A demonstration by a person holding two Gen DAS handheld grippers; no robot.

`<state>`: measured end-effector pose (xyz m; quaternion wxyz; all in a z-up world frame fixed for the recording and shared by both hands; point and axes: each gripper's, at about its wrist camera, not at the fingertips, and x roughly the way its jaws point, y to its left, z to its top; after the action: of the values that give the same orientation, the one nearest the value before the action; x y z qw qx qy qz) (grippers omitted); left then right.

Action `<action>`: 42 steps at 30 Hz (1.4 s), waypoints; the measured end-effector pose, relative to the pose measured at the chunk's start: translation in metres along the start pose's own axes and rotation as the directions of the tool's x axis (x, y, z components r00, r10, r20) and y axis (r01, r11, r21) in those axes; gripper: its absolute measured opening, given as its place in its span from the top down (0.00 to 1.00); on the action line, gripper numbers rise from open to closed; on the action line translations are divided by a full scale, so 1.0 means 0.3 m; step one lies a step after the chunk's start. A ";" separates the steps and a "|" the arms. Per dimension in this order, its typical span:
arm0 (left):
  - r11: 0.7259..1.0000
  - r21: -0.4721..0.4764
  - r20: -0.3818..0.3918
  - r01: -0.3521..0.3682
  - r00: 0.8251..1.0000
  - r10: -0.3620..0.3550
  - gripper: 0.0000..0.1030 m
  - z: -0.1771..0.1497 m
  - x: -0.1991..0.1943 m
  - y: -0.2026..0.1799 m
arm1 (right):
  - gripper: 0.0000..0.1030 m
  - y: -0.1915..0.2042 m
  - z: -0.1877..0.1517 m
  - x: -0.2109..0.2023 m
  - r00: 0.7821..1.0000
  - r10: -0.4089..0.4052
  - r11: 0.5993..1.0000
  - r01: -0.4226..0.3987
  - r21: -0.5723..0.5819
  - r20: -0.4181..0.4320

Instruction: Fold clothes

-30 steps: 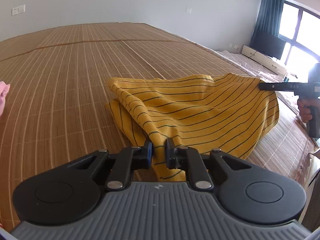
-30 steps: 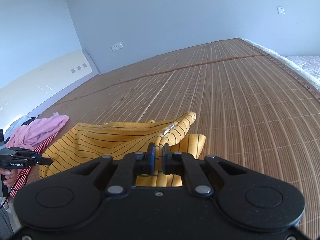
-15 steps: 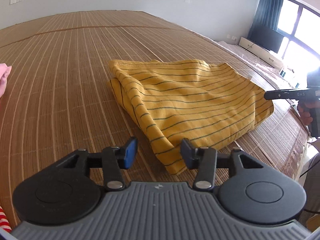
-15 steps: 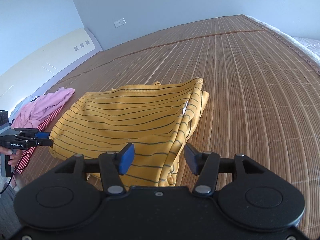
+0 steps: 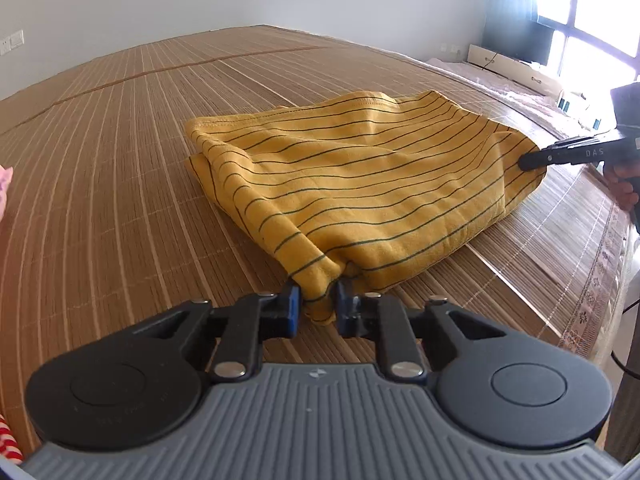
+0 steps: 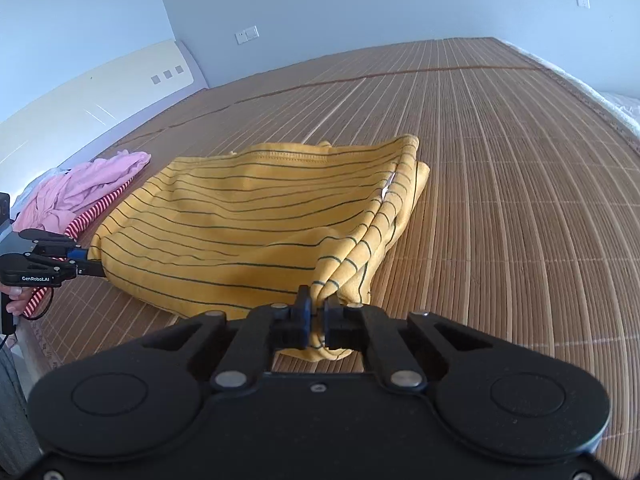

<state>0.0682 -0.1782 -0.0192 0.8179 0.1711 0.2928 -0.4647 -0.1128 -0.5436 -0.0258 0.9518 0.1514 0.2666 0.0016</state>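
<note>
A yellow garment with thin dark stripes (image 5: 360,184) lies folded on the bamboo mat (image 5: 120,152), its near edge raised at both corners. My left gripper (image 5: 316,304) is shut on the garment's near left corner. My right gripper (image 6: 317,312) is shut on the opposite near corner of the yellow garment (image 6: 240,216). In the left wrist view the right gripper (image 5: 528,162) shows side-on at the cloth's right end, held by a hand (image 5: 624,188). The left gripper (image 6: 94,266) appears at the cloth's left end in the right wrist view.
A pink garment (image 6: 80,188) and a red-and-white striped one (image 6: 86,218) lie heaped to the left of the yellow one. A pale headboard (image 6: 80,92) stands behind them. The mat's patterned edge (image 5: 596,272) runs along the right, with a window (image 5: 592,12) beyond.
Half a second ago both grippers stood open just short of the flat garment. Both have now shut on its near corners, and the near edge has lifted into folds.
</note>
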 end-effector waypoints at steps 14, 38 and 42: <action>0.995 0.063 -0.136 0.076 0.989 -0.066 0.86 -0.055 -0.020 0.059 | 0.93 -0.020 -0.025 -0.056 0.999 -0.006 1.000 0.007 0.004 -0.044; 0.983 0.129 0.101 -0.130 0.988 0.118 0.71 0.067 0.143 -0.067 | 0.60 0.106 -0.013 0.150 0.994 -0.107 0.982 0.112 -0.153 0.035; 0.980 0.130 0.078 -0.148 0.987 0.139 0.70 0.051 0.075 -0.005 | 0.60 0.043 -0.003 0.124 0.984 -0.174 0.976 0.178 -0.121 0.045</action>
<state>0.0807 -0.2022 -0.0217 0.8454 0.2309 0.2192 -0.4288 -0.0802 -0.5280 -0.0417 0.9602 0.0674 0.2622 -0.0687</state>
